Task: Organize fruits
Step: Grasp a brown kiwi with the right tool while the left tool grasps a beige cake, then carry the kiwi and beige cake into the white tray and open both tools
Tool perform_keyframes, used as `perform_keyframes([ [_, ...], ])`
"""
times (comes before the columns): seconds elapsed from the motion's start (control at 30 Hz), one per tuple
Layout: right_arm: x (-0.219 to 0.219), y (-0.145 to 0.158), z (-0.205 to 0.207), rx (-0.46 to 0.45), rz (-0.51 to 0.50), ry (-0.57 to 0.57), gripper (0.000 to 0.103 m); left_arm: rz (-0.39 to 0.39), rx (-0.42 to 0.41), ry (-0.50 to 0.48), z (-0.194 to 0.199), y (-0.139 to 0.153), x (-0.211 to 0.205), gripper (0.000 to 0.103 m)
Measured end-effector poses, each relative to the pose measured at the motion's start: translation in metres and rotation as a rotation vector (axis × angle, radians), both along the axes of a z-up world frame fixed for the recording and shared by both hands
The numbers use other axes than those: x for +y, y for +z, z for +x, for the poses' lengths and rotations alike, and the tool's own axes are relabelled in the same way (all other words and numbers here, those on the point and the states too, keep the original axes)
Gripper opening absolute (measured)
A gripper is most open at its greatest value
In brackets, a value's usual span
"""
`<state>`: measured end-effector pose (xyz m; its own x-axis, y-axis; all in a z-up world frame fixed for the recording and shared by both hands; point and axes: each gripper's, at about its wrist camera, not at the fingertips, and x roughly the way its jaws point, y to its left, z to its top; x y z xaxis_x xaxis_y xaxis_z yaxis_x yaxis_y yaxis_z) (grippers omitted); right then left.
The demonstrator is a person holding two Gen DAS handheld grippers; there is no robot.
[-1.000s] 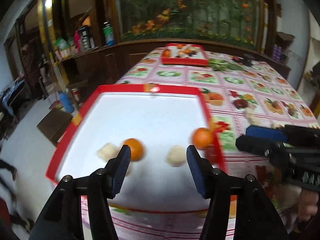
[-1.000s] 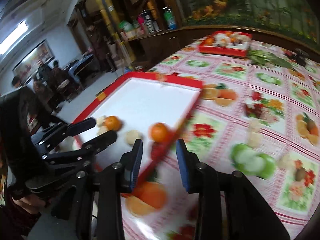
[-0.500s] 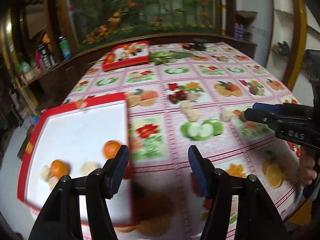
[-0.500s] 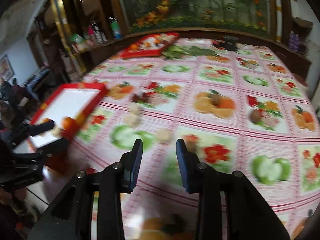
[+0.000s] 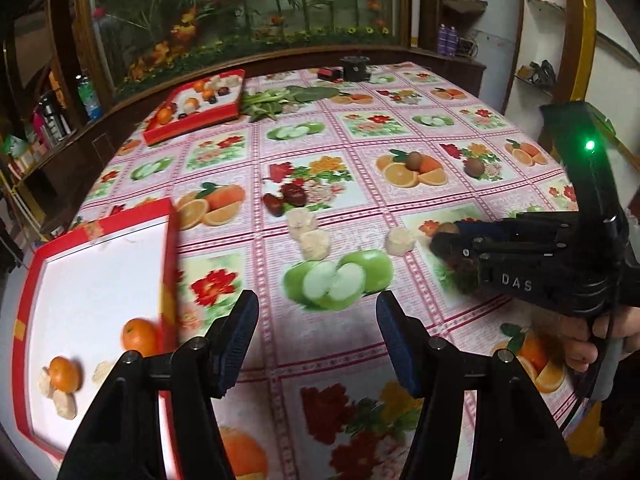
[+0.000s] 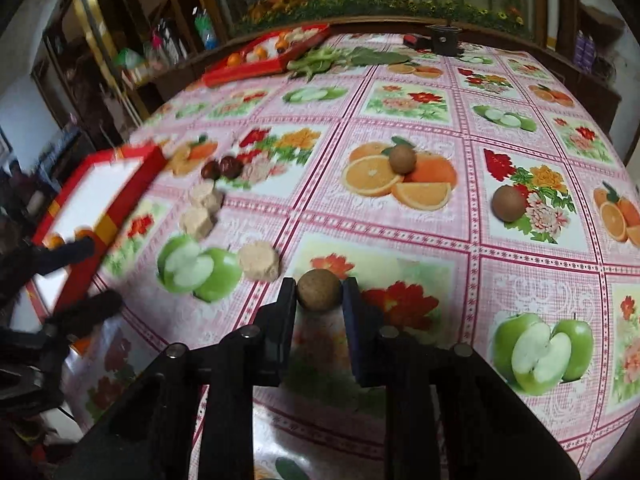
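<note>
A red-rimmed white tray (image 5: 168, 248) sits at the table's left edge holding two oranges (image 5: 139, 337) and pale chunks (image 5: 64, 404). My left gripper (image 5: 318, 316) hovers open beside the tray's right rim, nothing between its fingers. My right gripper (image 6: 319, 292) is low on the tablecloth, its fingers closed against a small brown round fruit (image 6: 319, 289); the left wrist view shows that gripper (image 5: 438, 240) from the side. Loose on the cloth lie pale chunks (image 6: 259, 261), dark red fruits (image 6: 231, 166) and two more brown fruits (image 6: 402, 159).
A second red tray (image 5: 188, 128) with mixed fruit stands at the far left of the table, with leafy greens (image 5: 280, 100) beside it and a black device (image 5: 355, 68) behind. The cloth is printed with fruit pictures. A hand (image 5: 580, 344) holds the right gripper's handle.
Both grippers swung right from over the tray to the middle of the table. The right gripper dropped low and its fingers narrowed around the brown fruit. The left stayed open.
</note>
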<state>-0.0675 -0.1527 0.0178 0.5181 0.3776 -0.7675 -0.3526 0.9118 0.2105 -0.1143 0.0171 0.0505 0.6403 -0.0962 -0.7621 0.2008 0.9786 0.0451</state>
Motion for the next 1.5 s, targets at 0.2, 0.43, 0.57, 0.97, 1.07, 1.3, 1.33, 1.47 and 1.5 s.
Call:
perform_keyframes([
  [0.2,-0.043,0.002,0.010,-0.001,0.213,-0.111,0.025,-0.036,0.052,-0.041,0.027,-0.010,-0.026,0.061],
  [0.43,-0.056,0.017,0.006,-0.085,0.289,-0.165,0.025,-0.054,0.105,-0.075,0.056,-0.027,-0.055,0.052],
  [0.57,-0.058,0.017,0.008,-0.082,0.297,-0.158,0.025,-0.056,0.131,-0.080,0.067,-0.036,-0.062,0.033],
  [0.97,-0.048,0.021,0.001,-0.130,0.268,-0.118,0.025,-0.064,0.027,-0.053,0.042,-0.011,-0.048,0.024],
  [1.07,-0.036,0.020,-0.001,-0.117,0.270,-0.080,0.025,-0.073,-0.027,-0.006,0.024,0.006,-0.025,0.024],
  [1.3,0.036,0.029,-0.022,-0.112,0.295,0.088,0.025,-0.054,-0.111,0.169,-0.012,0.029,0.049,0.024],
  [1.33,0.054,0.033,-0.027,-0.120,0.301,0.133,0.025,-0.049,-0.116,0.192,-0.016,0.031,0.058,0.024],
  [1.47,0.108,0.044,-0.045,-0.140,0.292,0.257,0.026,-0.018,-0.141,0.309,-0.031,0.030,0.101,0.024],
  [1.5,0.119,0.044,-0.049,-0.142,0.286,0.280,0.026,-0.017,-0.142,0.333,-0.033,0.028,0.109,0.024],
])
